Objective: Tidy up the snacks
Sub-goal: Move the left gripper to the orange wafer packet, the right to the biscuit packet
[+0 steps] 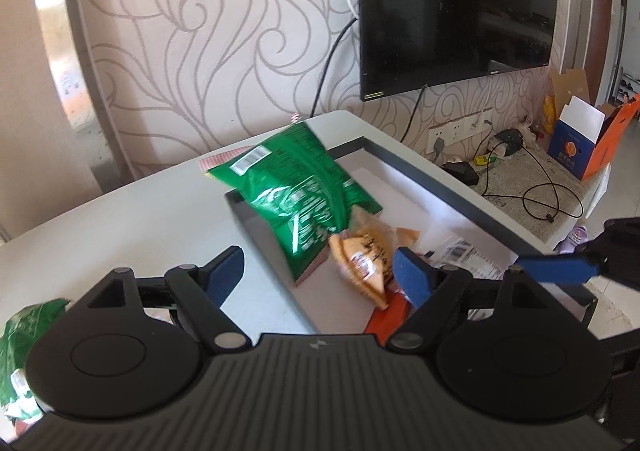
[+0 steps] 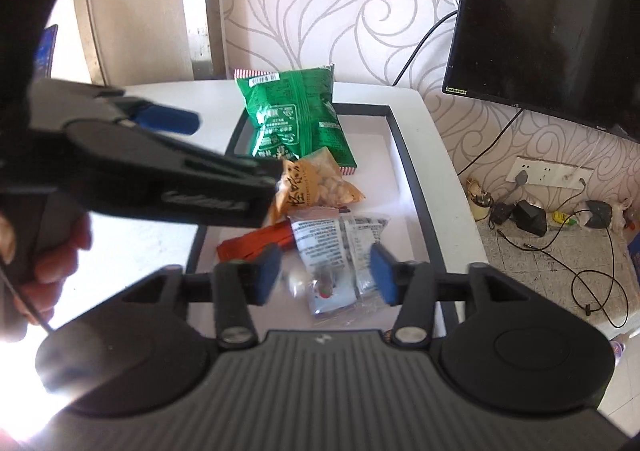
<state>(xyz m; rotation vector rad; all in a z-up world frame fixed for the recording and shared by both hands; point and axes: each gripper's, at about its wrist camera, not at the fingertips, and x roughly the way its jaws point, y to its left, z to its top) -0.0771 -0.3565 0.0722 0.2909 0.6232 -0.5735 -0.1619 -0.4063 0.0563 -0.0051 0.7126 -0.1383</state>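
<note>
A dark-rimmed tray (image 1: 420,171) with a white floor sits on the white table (image 1: 120,227). A green snack bag (image 1: 296,187) lies tilted over the tray's left rim. Beside it are an orange nut pack (image 1: 360,255), a red pack (image 1: 384,315) and white packets (image 1: 468,255). My left gripper (image 1: 318,275) hangs open above the tray's near left, holding nothing. My right gripper (image 2: 326,275) is open over the white packets (image 2: 328,247), which lie between its pads without being pressed. The green bag (image 2: 296,119) and orange pack (image 2: 316,183) lie beyond.
A second green bag (image 1: 24,335) lies at the table's near left. A wall-mounted TV (image 1: 456,7) hangs behind. The counter (image 1: 532,187) on the right holds cables, chargers and an orange-and-blue box (image 1: 576,147). A hand (image 2: 52,247) holds the left gripper.
</note>
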